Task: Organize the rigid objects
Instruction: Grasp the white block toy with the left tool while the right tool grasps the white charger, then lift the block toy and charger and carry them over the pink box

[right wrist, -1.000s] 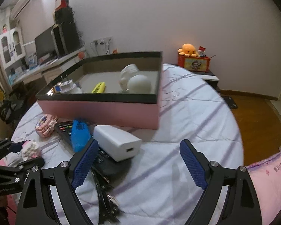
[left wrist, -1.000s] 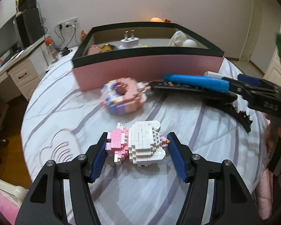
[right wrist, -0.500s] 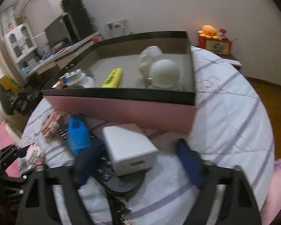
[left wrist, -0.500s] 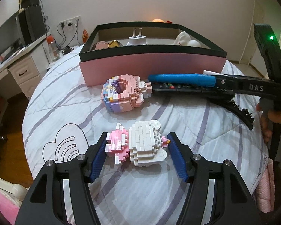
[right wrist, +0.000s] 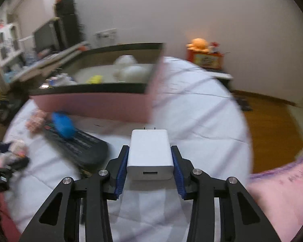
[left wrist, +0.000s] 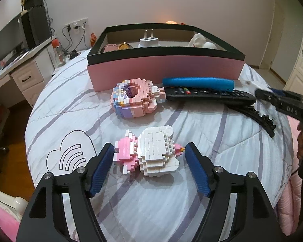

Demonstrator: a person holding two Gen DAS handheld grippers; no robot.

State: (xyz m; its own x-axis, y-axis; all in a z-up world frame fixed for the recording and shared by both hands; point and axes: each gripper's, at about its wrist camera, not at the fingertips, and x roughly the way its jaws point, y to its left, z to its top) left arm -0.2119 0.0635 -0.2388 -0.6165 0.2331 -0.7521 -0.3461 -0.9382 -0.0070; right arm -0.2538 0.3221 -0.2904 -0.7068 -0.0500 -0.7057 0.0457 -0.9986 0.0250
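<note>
My left gripper is open, its pads either side of a white and pink brick figure lying on the bed. A pink brick donut lies beyond it. My right gripper is shut on a white charger block, held above the bedsheet with its prongs pointing away. The pink box with a black rim stands behind, also in the right wrist view, holding a white plug, a yellow item and white round things.
A black remote with a blue tool on it lies before the box, with a black hair clip to its right. A desk with a monitor stands left of the bed. Wooden floor lies to the right.
My right gripper closed on the white charger and lifted it off the remote, swinging the view. My left gripper stayed open around the brick figure.
</note>
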